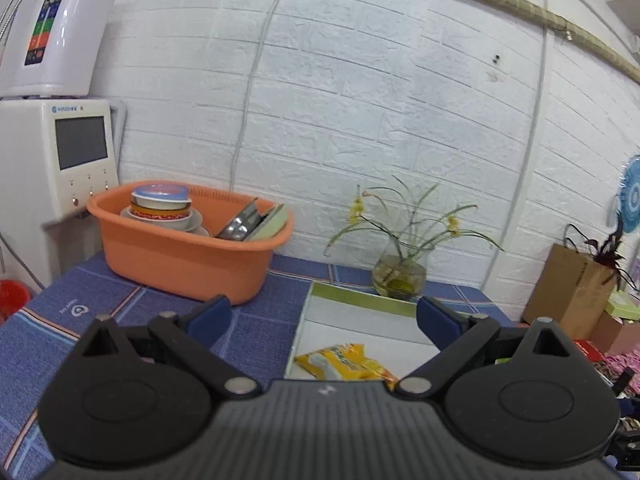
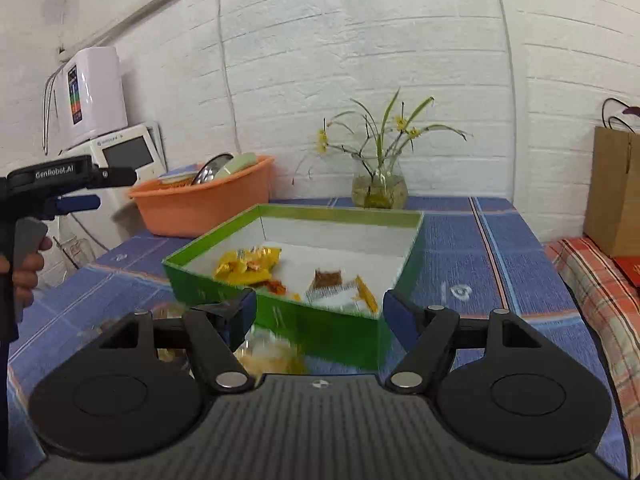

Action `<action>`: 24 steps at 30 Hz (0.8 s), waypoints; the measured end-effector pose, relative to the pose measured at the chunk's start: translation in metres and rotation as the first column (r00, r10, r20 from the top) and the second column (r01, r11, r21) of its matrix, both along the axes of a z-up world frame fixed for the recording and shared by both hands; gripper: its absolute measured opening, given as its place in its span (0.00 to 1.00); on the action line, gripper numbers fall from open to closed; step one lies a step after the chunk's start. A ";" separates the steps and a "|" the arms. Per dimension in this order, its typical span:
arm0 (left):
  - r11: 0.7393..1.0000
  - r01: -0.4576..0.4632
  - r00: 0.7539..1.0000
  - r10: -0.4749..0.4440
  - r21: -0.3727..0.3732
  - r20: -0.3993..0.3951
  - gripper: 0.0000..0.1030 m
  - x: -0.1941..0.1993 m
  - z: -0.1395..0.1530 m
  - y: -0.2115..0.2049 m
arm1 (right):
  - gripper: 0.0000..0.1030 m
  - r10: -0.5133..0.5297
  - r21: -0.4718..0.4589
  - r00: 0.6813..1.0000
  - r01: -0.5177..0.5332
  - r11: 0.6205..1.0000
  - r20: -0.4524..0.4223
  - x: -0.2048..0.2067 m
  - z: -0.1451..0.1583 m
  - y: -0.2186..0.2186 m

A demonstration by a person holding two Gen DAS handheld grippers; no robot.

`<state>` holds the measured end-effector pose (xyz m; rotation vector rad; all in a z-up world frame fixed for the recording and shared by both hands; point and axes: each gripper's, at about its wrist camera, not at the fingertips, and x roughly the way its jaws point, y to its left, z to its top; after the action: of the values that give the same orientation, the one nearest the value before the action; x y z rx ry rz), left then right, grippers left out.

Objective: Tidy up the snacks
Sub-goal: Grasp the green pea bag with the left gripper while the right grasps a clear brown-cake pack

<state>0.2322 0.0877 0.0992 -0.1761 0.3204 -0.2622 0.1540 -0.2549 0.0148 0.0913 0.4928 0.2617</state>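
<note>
Both grippers, left (image 1: 322, 316) and right (image 2: 320, 312), spread, empty. Box (image 2: 280, 318) corner-on at frame centre. Right view alone shows blurred snack (image 2: 268, 354) outside box, lower centre.

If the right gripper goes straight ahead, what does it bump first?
Probably the near wall of the green box, right ahead of the open right gripper. Depth is uncertain.

Left hand-held gripper (image 1: 323, 316) spread wide, right hand-held gripper (image 2: 319, 312) likewise
</note>
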 end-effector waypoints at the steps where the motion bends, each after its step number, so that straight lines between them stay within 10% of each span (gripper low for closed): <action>1: 0.999 0.035 0.999 -0.035 0.018 -0.005 0.94 -0.010 0.001 -0.006 | 1.00 0.004 -0.002 1.000 -0.004 1.000 -0.021 -0.012 -0.002 -0.005; 12: 0.974 0.213 0.937 -0.226 -0.079 -0.266 0.95 -0.101 -0.083 -0.043 | 1.00 -0.042 -0.151 0.986 0.017 0.988 -0.163 -0.054 -0.045 0.008; 16: 0.984 0.176 0.926 -0.164 0.006 -0.341 0.95 -0.096 -0.110 -0.047 | 1.00 -0.045 -0.183 0.978 0.007 0.983 -0.203 -0.049 -0.060 0.015; 24: 0.997 0.057 0.910 -0.076 -0.059 -0.407 0.95 -0.051 -0.118 -0.036 | 0.99 -0.038 -0.169 0.983 0.007 0.986 -0.179 -0.054 -0.063 0.010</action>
<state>0.1817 0.0517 -0.0192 -0.2662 0.7399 -0.3003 0.1001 -0.2447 -0.0482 -0.0436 0.6931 0.1893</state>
